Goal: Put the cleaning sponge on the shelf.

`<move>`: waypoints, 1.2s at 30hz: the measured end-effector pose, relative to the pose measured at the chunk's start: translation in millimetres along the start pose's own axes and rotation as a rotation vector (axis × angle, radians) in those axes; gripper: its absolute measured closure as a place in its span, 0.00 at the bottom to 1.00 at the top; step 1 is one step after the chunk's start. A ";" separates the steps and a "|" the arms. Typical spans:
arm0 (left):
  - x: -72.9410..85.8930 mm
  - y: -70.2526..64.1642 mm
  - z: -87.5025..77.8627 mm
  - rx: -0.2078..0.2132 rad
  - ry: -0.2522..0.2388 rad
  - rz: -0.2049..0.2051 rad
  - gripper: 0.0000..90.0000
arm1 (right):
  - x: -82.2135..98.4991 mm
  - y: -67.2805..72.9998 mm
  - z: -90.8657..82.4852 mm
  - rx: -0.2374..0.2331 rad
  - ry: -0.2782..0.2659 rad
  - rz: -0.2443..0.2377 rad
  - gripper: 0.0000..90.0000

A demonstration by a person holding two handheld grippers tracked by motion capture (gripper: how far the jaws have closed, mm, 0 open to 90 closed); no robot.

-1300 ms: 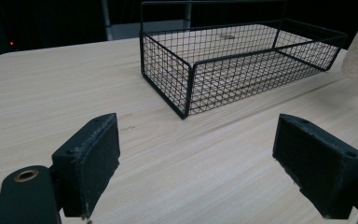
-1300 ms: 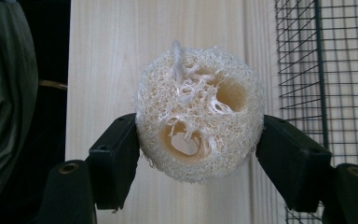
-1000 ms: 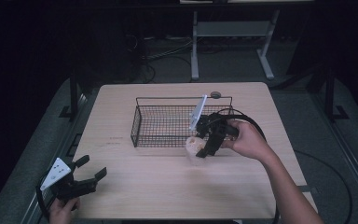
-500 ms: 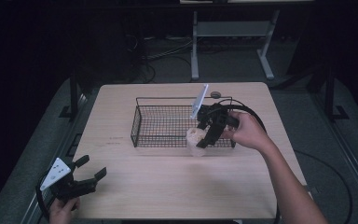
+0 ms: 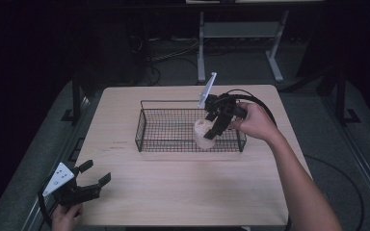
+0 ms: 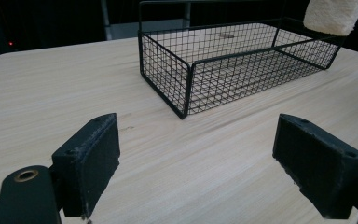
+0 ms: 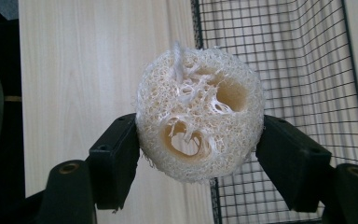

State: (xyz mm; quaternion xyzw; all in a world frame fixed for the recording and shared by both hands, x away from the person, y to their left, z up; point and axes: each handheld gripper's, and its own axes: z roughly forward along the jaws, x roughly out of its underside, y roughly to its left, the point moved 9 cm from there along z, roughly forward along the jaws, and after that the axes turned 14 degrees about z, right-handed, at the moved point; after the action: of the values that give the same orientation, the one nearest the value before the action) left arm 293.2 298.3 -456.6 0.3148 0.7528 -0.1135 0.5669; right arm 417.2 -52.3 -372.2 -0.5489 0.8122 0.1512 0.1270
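A pale, fibrous loofah piece (image 7: 199,114) is clamped between the black jaws of my right gripper (image 7: 198,144), which is shut on it. From above, the loofah (image 5: 204,134) hangs over the front part of the black wire basket (image 5: 173,102), with the right gripper (image 5: 213,131) tilted down over it. At the table's front left corner my left gripper (image 5: 95,174) rests open, nothing between its pads (image 6: 93,161). From there the basket (image 6: 177,84) stands ahead, and the loofah (image 6: 333,16) shows above its far end.
The basket sits on a light wooden table (image 5: 183,192). A metal stand (image 5: 236,36) and cables lie on the dark floor behind the table. A black cable (image 5: 257,103) loops from the right gripper.
My right gripper has carried the loofah up and away from the table's front, from beside the basket's front wall to over the basket. The left gripper has stayed still.
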 end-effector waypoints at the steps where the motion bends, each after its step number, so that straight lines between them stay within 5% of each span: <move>1: -0.1 0.0 0.0 0.000 -0.001 -0.001 0.15 | -1.6 -1.7 -1.4 -0.001 -0.007 0.004 0.34; 21: -0.3 -0.6 0.9 0.006 0.004 0.007 0.15 | -14.5 -37.3 -4.0 0.026 -0.009 0.070 0.34; 36: -0.6 -1.3 1.3 0.005 0.004 0.006 0.16 | -12.9 -60.6 11.5 0.037 0.002 0.118 0.34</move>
State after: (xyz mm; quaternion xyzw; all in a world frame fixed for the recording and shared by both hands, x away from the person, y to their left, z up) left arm 293.5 296.4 -456.8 0.3187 0.7526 -0.1133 0.5650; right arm 478.8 -58.1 -384.5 -0.4975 0.8461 0.1431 0.1273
